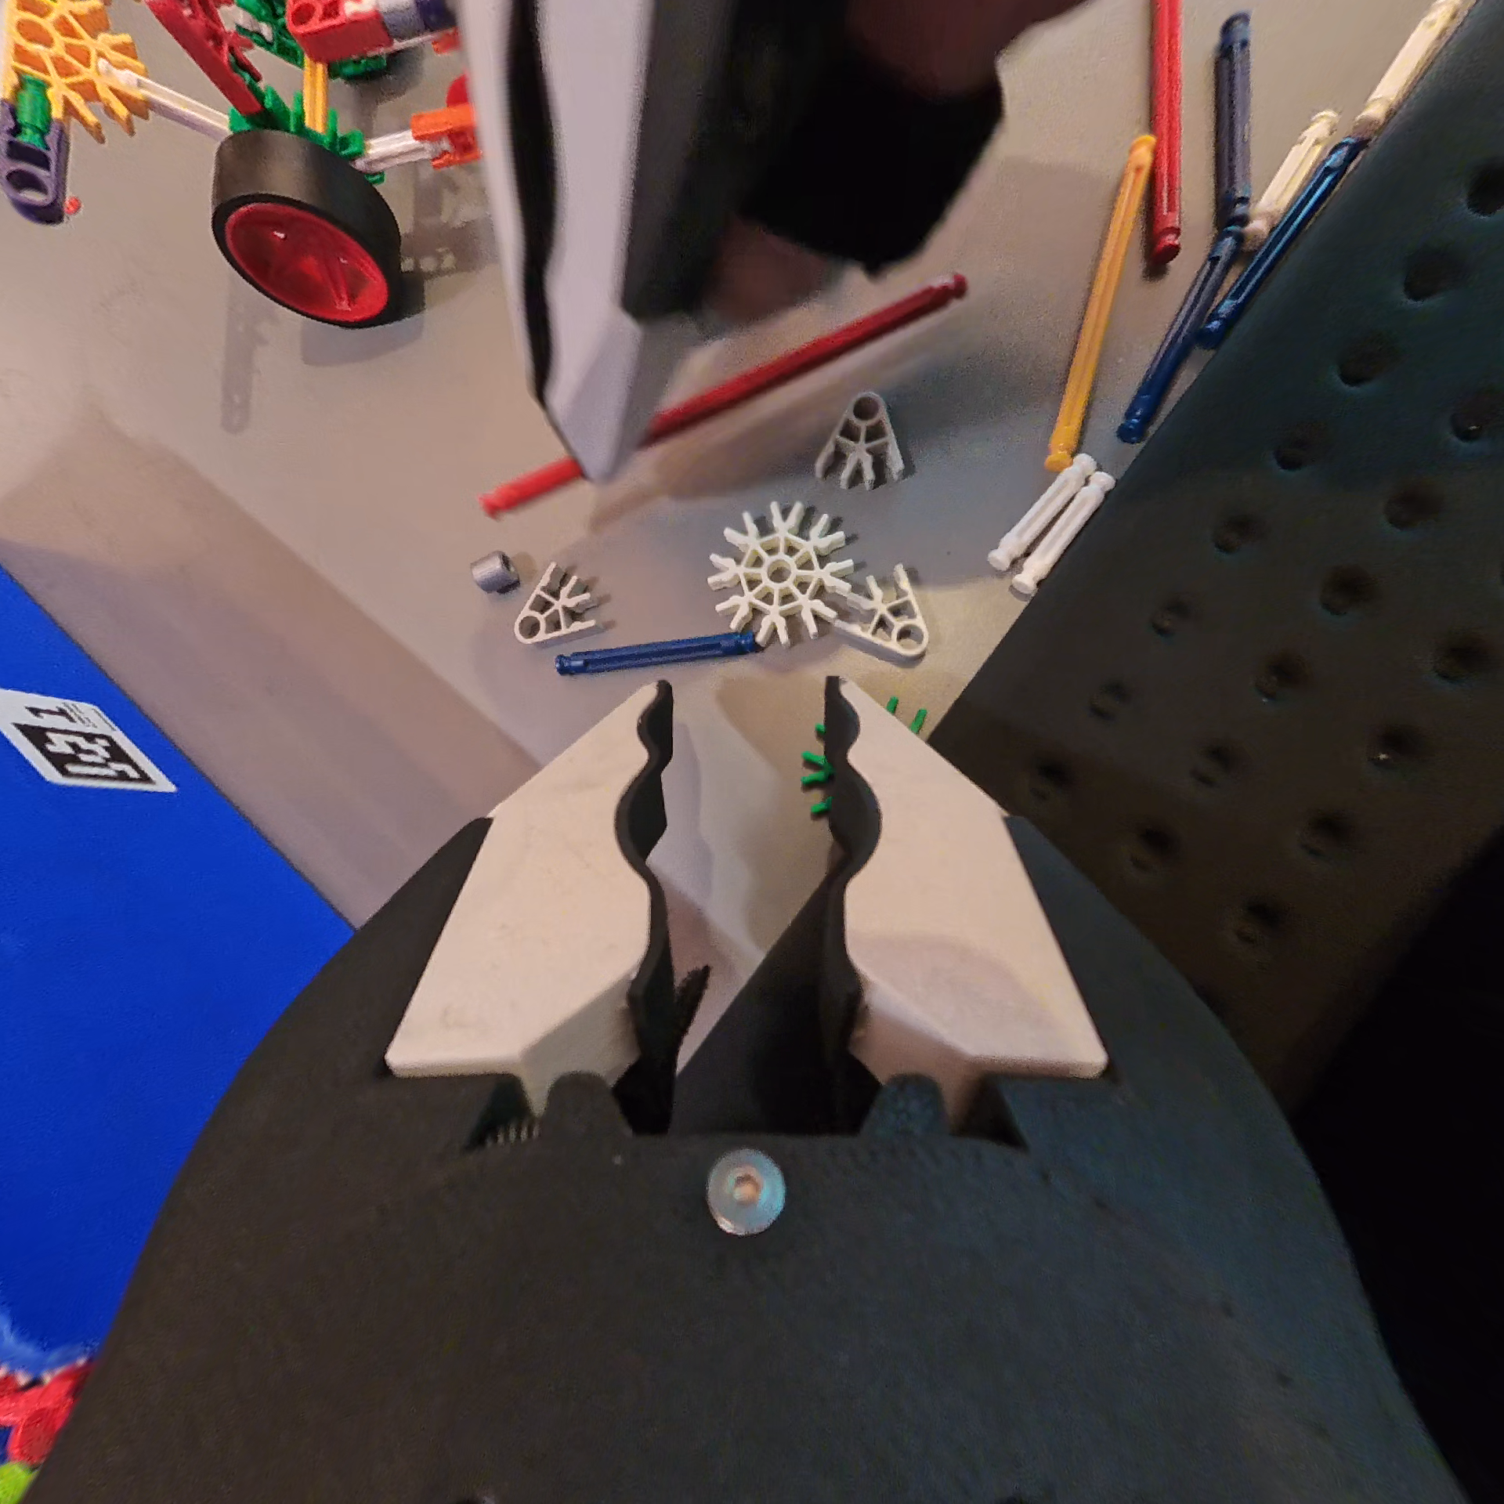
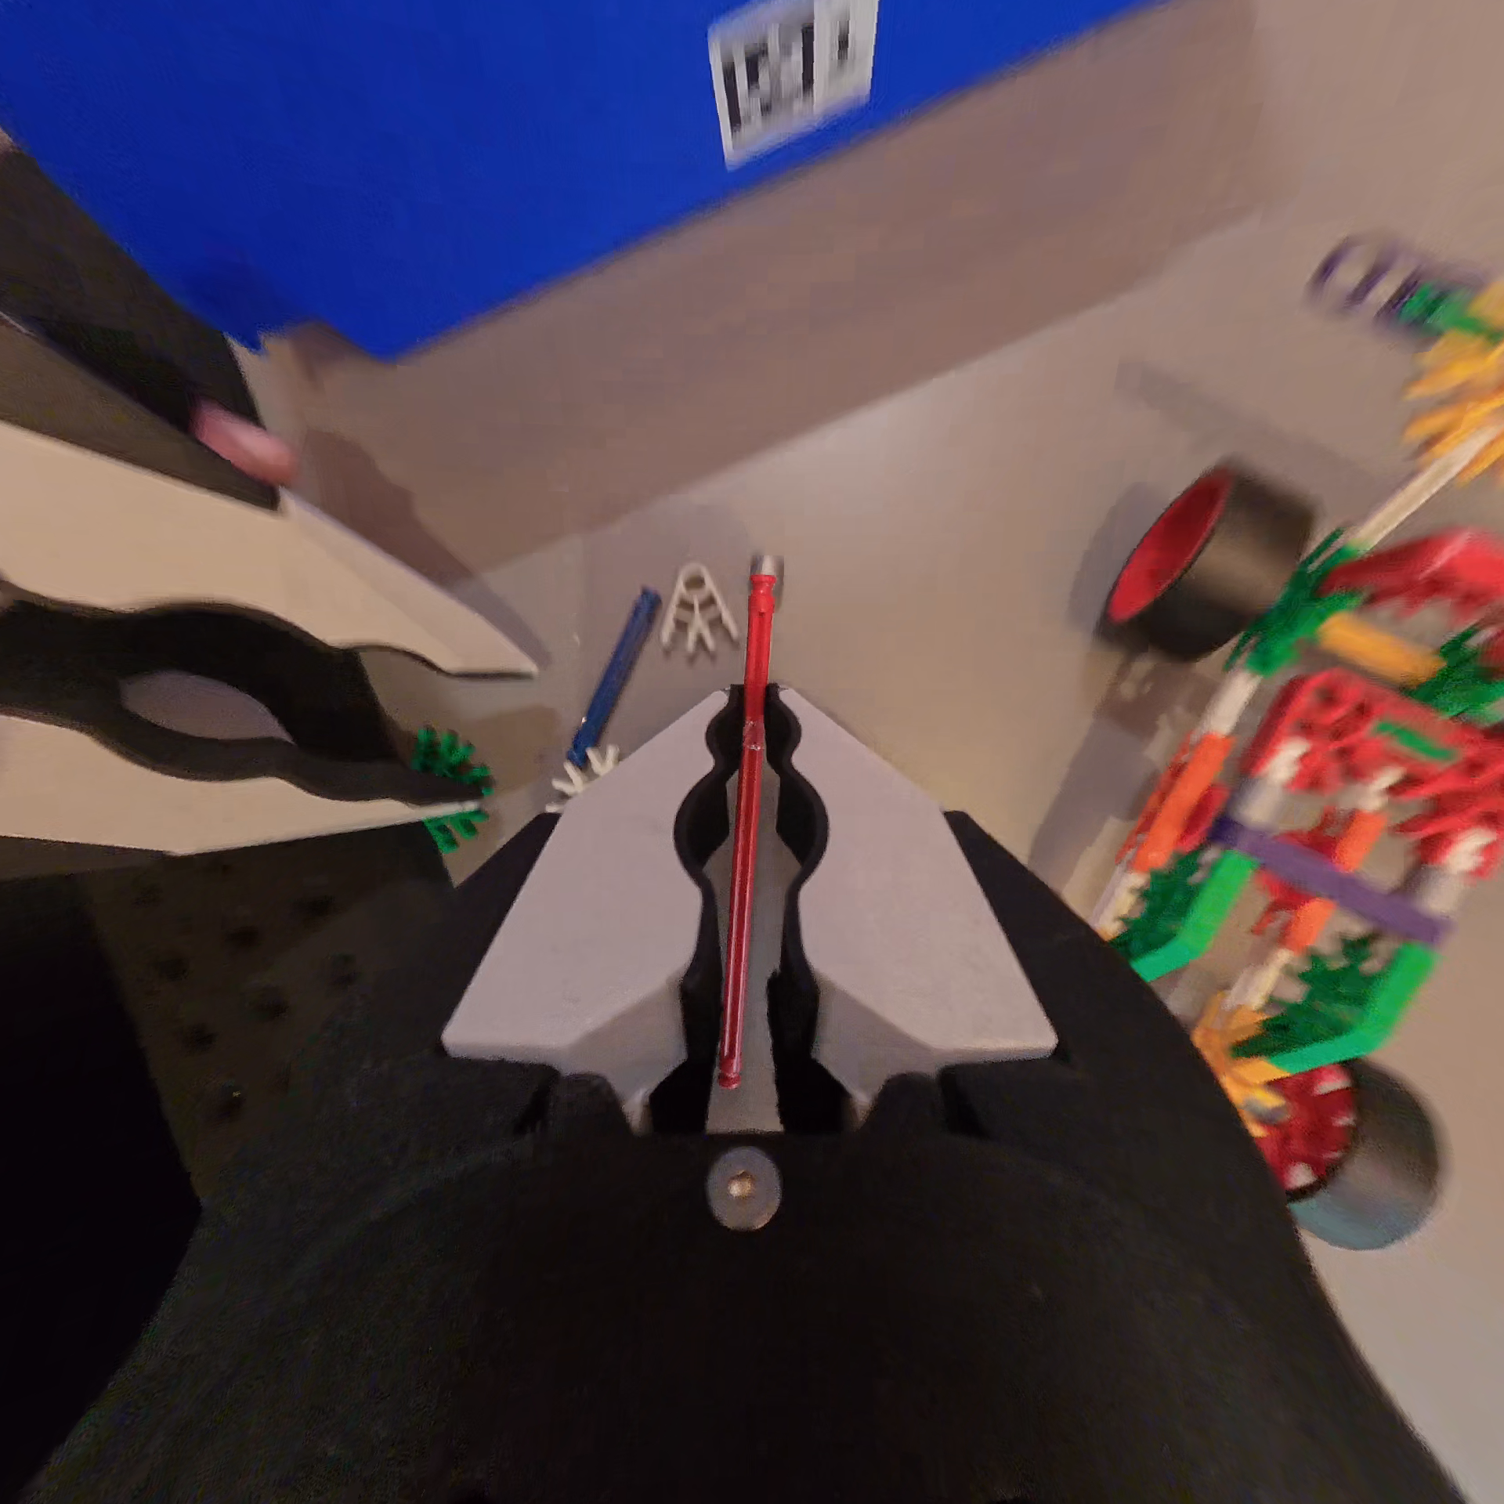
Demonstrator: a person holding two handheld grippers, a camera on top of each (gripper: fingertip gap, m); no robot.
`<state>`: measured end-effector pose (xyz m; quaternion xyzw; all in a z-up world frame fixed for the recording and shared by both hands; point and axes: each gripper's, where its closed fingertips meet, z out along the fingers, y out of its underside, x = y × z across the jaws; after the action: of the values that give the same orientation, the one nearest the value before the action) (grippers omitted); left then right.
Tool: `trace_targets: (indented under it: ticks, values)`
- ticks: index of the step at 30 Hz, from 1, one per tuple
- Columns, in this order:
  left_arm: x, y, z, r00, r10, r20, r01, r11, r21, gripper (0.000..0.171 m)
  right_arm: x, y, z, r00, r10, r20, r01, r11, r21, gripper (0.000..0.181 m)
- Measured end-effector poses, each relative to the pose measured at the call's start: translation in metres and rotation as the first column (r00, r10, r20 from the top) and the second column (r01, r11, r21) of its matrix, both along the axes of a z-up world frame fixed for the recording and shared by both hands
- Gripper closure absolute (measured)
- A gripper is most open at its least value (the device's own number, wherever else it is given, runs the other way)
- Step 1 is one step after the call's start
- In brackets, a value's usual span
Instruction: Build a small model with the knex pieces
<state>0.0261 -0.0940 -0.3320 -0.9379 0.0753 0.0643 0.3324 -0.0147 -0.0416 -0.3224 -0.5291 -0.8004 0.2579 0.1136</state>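
My right gripper (image 2: 753, 692) is shut on a long red rod (image 2: 745, 854) that runs back between its fingers. In the left wrist view it (image 1: 601, 456) comes down from above and pinches the red rod (image 1: 814, 350) near one end, low over the grey table. My left gripper (image 1: 749, 700) is open with nothing between its fingers. A green connector (image 1: 816, 773) sits at its right fingertip, partly hidden behind it. The right wrist view shows the left gripper (image 2: 509, 736) with the green connector (image 2: 452, 769) at its lower fingertip.
Ahead lie a white snowflake connector (image 1: 780, 574), grey connectors (image 1: 863, 443), a short blue rod (image 1: 655, 653), a grey spacer (image 1: 496, 572), white rods (image 1: 1050, 521) and several coloured rods (image 1: 1103, 301). A wheeled model (image 2: 1343, 814), a blue box (image 1: 122, 936) and a black perforated board (image 1: 1302, 570) flank them. Tip to tip, the grippers are about 7 centimeters apart. My right gripper's tips are some 4 centimeters from the grey spacer (image 1: 496, 572).
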Motion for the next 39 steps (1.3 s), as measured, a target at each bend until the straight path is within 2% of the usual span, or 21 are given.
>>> trace_targets:
  ticks: [4,7,8,9,11,14,17,19,22,24,25,27,29,31,33,34,36,39]
  values:
    - [0.0,-0.007,0.001,1.0,-0.004,-0.004,0.004,1.0,0.02,0.139,-0.055,-0.026,0.085,0.966,0.096,-0.238,-0.109,0.993,-0.04,0.18]
    - [-0.001,-0.01,0.0,1.0,-0.006,-0.003,0.006,1.0,0.02,0.138,-0.112,-0.072,0.15,0.881,0.208,-0.424,-0.238,0.971,-0.017,0.179]
    - [-0.001,-0.01,0.001,1.0,-0.008,-0.006,0.008,1.0,0.019,0.138,-0.128,-0.087,0.16,0.867,0.239,-0.438,-0.269,0.963,-0.008,0.166]
    - [-0.001,-0.009,0.002,1.0,-0.01,-0.013,0.011,1.0,0.023,0.138,-0.14,-0.097,0.162,0.87,0.256,-0.422,-0.282,0.959,0.001,0.144]
    - [-0.001,-0.006,0.005,1.0,-0.02,-0.019,0.02,0.999,0.032,0.137,-0.15,-0.101,0.165,0.867,0.265,-0.421,-0.283,0.959,0.021,0.15]
    - [0.0,-0.004,0.011,0.999,-0.033,-0.028,0.034,0.998,0.046,0.137,-0.128,-0.073,0.168,0.882,0.218,-0.418,-0.235,0.972,0.01,0.152]
    - [0.006,-0.002,0.019,0.995,-0.095,-0.037,0.096,0.995,0.023,0.137,-0.076,-0.024,0.151,0.918,0.169,-0.358,-0.186,0.982,-0.012,0.156]
    - [0.009,0.002,0.03,0.982,-0.175,-0.073,0.174,0.985,-0.018,0.136,-0.031,0.006,0.133,0.937,0.15,-0.314,-0.169,0.985,-0.033,0.162]
    - [0.01,0.013,0.047,0.941,-0.327,-0.092,0.317,0.942,-0.109,0.137,0.035,0.045,0.102,0.968,0.093,-0.233,-0.111,0.991,-0.068,0.161]
    - [0.013,0.016,0.047,0.884,-0.46,-0.082,0.437,0.876,-0.204,0.14,0.071,0.061,0.085,0.978,0.072,-0.196,-0.089,0.993,-0.079,0.159]
    - [0.005,0.017,0.043,0.853,-0.509,-0.116,0.465,0.841,-0.276,0.139,0.086,0.068,0.075,0.984,0.059,-0.169,-0.072,0.995,-0.07,0.159]
    - [-0.003,0.015,0.031,0.77,-0.625,-0.124,0.536,0.741,-0.405,0.141,0.113,0.074,0.055,0.991,0.063,-0.116,-0.069,0.996,-0.054,0.159]
    - [-0.012,0.017,0.017,0.719,-0.687,-0.11,0.556,0.662,-0.502,0.142,0.134,0.071,0.04,0.992,0.094,-0.089,-0.099,0.994,-0.052,0.161]
    - [-0.014,0.01,0.001,0.668,-0.743,-0.039,0.585,0.557,-0.589,0.144,0.146,0.069,0.024,0.99,0.125,-0.071,-0.128,0.991,-0.039,0.162]
    - [-0.02,0.006,-0.014,0.641,-0.768,0.0,0.582,0.486,-0.652,0.142,0.153,0.069,0.009,0.987,0.152,-0.052,-0.154,0.988,-0.029,0.162]
    - [-0.017,-0.001,-0.017,0.632,-0.772,0.069,0.607,0.438,-0.663,0.15,0.153,0.07,0.004,0.984,0.169,-0.052,-0.17,0.985,-0.019,0.162]
    - [-0.017,0.006,-0.017,0.635,-0.769,0.07,0.607,0.442,-0.66,0.14,0.153,0.07,-0.005,0.978,0.207,-0.038,-0.208,0.978,-0.012,0.162]
    - [-0.017,0.006,-0.017,0.625,-0.775,0.097,0.623,0.42,-0.66,0.142,0.155,0.075,-0.019,0.964,0.266,0.003,-0.266,0.964,0.016,0.166]
